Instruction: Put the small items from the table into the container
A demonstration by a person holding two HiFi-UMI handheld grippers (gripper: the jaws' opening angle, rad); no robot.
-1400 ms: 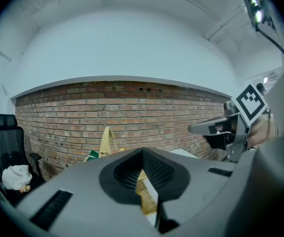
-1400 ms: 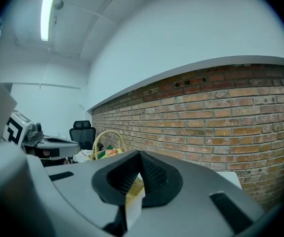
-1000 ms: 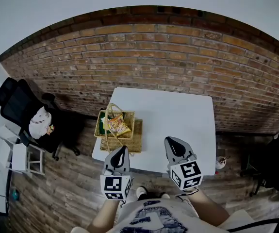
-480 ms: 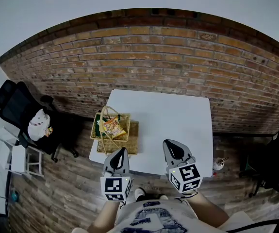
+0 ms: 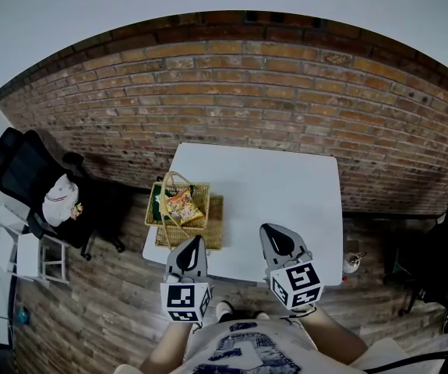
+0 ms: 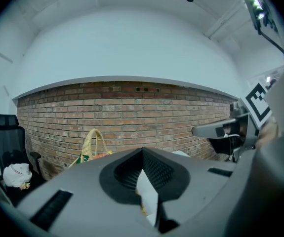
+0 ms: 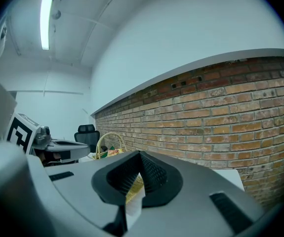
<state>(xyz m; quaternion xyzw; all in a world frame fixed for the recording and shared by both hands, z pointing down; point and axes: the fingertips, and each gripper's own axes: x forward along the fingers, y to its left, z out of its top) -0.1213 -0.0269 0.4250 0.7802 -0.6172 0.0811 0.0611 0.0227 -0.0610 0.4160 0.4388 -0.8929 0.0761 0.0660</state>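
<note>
Both pinched shut and empty: left claw point(image 5: 194, 241) and right claw point(image 5: 275, 234) hover at the lower edge of the bench point(image 5: 286, 181). The snack packet point(image 5: 183, 204) lies in the wicker basket point(image 5: 153, 207), centre-left. No loose items show, so probably scan once, keeping clear of the handle.

Only small shifts show, and they read as the head view swinging slightly, not as anything being moved by hand. The table point(image 5: 286, 193) sits a touch further left and lower in the picture than a second ago. The basket point(image 5: 175, 224) at its left edge has slid left with it by the same small amount. The chair point(image 5: 21, 170) has drifted nearer the picture's left edge. The right gripper point(image 5: 270, 229) shows a shade further left over the table's near edge, and its marker cube sits slightly lower.
</note>
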